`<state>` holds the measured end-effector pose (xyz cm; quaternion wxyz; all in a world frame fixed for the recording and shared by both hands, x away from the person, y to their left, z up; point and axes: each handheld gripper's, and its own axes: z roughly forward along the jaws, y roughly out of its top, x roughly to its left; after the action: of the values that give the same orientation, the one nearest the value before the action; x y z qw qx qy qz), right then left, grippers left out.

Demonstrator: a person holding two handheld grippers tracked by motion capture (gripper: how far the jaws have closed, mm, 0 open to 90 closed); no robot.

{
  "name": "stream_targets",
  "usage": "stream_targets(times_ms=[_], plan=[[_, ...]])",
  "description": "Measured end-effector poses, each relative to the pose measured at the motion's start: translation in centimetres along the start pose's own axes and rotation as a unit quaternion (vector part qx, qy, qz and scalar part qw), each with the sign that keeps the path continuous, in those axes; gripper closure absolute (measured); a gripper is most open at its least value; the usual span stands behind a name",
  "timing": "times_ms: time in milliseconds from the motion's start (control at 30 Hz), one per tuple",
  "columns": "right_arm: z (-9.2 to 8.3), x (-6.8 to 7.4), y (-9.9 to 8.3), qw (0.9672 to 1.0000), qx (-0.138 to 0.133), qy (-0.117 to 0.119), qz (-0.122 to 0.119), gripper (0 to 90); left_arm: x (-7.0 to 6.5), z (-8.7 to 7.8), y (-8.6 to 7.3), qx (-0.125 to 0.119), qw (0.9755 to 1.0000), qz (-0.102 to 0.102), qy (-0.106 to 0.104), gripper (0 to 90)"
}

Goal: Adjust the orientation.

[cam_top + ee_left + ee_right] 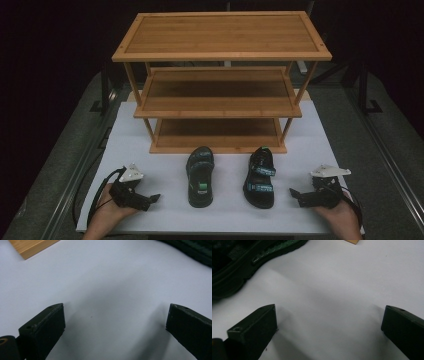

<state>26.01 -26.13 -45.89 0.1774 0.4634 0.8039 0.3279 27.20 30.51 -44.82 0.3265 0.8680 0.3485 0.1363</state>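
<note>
White board (165,210) under wooden rack (220,85); surroundings seemingly dark.

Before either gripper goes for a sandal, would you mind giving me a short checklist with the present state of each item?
1. Left gripper open with nothing between its jaws: ok.
2. Right gripper open with nothing between its jaws: ok.
3. Left sandal and right sandal both upright on the white mat, soles down: ok.
4. Sandals apart from each other, with room for jaws at their outer sides: ok.
5. All three tiers of the wooden rack bare, ready to take the sandals: ok.
6. Sandal straps fastened: cannot tell.
</note>
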Motion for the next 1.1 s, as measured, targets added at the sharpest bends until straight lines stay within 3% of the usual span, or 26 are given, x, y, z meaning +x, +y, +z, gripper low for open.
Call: stream_targets(times_ms=[133, 233, 300, 333, 400, 467, 633, 767, 967, 1100], plan=[[-0.1, 0.0, 0.0, 1.0, 0.001, 0.001, -0.001, 1.9, 0.0, -0.1, -0.4, -0.016, 0.9999, 0.001, 0.003, 1.3], [-0.6, -0.2, 0.0, 1.0, -0.006, 0.005, -0.002, 15.6, -0.1, -0.1, -0.7, -0.024, 0.9997, 0.002, 0.004, 1.2], [-1.1, -0.4, 0.0, 0.9995, -0.014, 0.026, 0.01, 21.1, -0.1, 0.0, -0.7, -0.024, 0.9997, 0.001, 0.003, 1.2], [-1.6, -0.7, 0.0, 0.9984, -0.023, 0.048, 0.017, 34.9, 0.0, 0.0, -0.7, -0.025, 0.9997, -0.001, 0.002, 1.2], [-1.8, -0.7, 0.0, 0.9975, -0.03, 0.061, 0.016, 38.8, 0.0, 0.0, -0.7, -0.025, 0.9997, -0.002, 0.001, 1.2], [-2.3, -0.5, 0.1, 0.9956, -0.038, 0.085, 0.002, 56.2, 0.0, 0.0, -0.7, -0.024, 0.9997, -0.002, 0.0, 1.2], [-3.0, 0.4, 0.5, 0.991, -0.051, 0.12, -0.028, 88.4, 0.0, 0.0, -0.7, -0.024, 0.9997, -0.002, 0.0, 1.2], [-2.9, 1.1, 0.7, 0.9838, -0.046, 0.168, -0.042, 89.7, 0.0, 0.0, -0.7, -0.024, 0.9997, -0.002, -0.001, 1.2], [-1.9, 3.1, 1.1, 0.972, -0.032, 0.222, -0.071, 89.6, 0.0, 0.0, -0.7, -0.024, 0.9997, -0.003, -0.001, 1.2], [-1.2, 4.0, 1.5, 0.9692, -0.028, 0.23, -0.083, 89.6, 0.0, 0.0, -0.7, -0.024, 0.9997, -0.002, -0.001, 1.2]])
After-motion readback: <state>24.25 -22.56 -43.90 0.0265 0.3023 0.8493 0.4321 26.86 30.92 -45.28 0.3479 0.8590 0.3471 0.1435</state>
